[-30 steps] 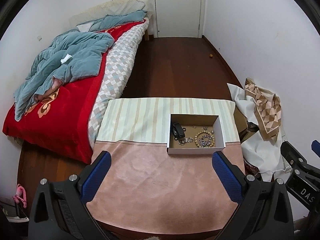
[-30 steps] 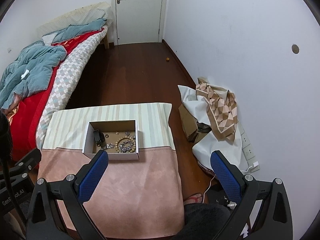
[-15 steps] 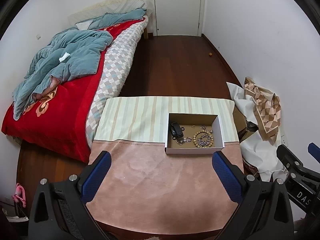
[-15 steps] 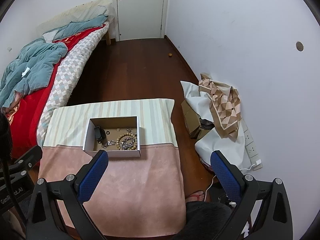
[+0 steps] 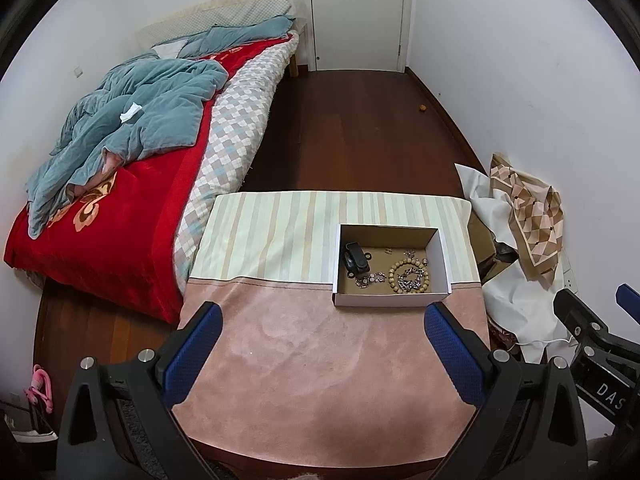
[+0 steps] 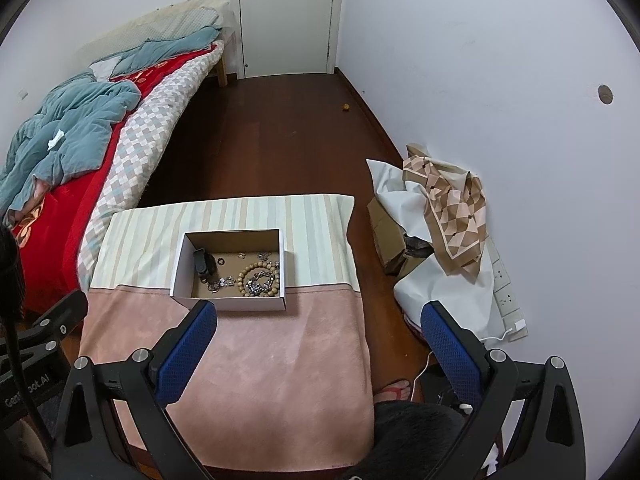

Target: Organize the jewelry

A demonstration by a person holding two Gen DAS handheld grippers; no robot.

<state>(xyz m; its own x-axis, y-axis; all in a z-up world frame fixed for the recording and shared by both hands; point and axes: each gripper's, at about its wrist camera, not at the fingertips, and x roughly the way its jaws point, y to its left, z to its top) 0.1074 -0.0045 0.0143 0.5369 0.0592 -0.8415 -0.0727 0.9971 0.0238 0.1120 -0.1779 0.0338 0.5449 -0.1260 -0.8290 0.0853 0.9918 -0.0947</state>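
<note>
Both views have drifted slightly back from the box; left gripper and right gripper hover spread, empty. Approach centre-frame beads slowly from above.

My left wrist view looks down from above the table's near edge, facing the far door. My right wrist view sits further right, same heading; both share the box and bed.
</note>
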